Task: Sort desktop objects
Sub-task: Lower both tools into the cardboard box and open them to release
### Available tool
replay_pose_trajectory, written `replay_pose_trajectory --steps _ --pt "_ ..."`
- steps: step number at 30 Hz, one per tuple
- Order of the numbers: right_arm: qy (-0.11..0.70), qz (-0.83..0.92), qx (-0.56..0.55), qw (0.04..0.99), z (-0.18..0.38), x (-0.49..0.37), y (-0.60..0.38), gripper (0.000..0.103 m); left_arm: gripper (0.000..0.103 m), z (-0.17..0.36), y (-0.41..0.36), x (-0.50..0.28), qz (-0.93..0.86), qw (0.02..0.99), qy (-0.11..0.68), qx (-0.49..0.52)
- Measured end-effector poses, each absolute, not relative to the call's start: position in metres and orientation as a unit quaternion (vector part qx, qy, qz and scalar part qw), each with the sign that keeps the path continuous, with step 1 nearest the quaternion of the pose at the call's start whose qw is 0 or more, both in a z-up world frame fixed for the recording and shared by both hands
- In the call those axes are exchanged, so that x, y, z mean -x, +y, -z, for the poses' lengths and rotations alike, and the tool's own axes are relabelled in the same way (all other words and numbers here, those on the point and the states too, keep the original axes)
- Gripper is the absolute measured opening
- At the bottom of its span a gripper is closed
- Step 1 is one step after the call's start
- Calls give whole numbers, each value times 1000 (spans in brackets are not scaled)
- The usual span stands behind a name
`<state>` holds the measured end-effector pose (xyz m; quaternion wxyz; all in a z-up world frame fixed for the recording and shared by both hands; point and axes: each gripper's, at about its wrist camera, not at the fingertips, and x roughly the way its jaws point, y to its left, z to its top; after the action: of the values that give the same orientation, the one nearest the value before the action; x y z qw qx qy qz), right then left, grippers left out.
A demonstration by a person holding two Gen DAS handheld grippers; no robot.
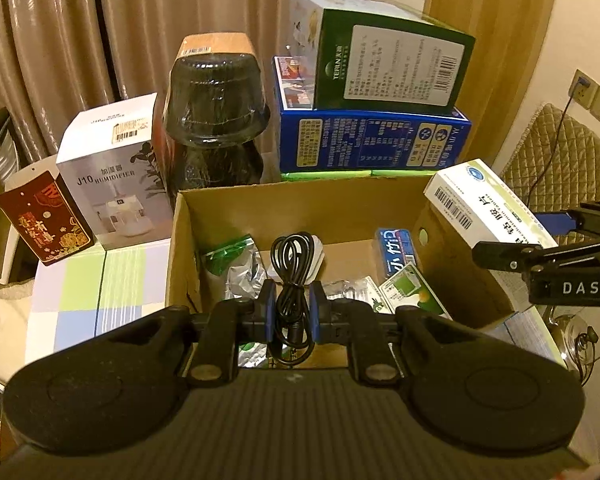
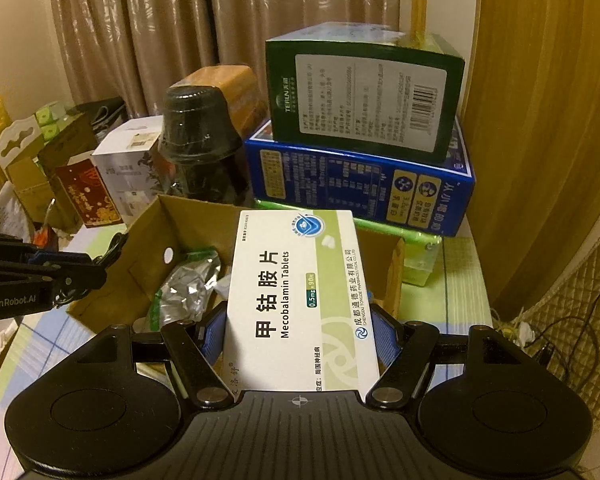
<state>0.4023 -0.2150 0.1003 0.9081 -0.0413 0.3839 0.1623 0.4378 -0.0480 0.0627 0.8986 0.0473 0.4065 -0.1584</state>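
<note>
Left tool: closed on a coiled black cable, held above the open cardboard box on the counter.
Cable handling: light, floppy and springy; best pinched across the bundled middle.
Right tool: clamped on a white and green tablet carton, over the box's right side.
Carton handling: light, stiff card, smooth, crushable; grip its long flat edges.
Box contents: crinkled foil packets, soft and shiny.
</note>
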Motion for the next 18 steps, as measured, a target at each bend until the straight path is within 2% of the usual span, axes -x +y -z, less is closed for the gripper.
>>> replay_pose_trajectory --steps 16,17,18 --pt "400 -153 17 903 -70 -440 -220 68 13 -34 -56 -477 160 898 407 -40" --pt "401 -154 13 903 -67 -442 -220 68 17 -33 -56 -480 164 901 401 -31" --pt "398 -158 7 904 -65 -443 -219 68 35 -31 -56 -482 161 903 398 -21"
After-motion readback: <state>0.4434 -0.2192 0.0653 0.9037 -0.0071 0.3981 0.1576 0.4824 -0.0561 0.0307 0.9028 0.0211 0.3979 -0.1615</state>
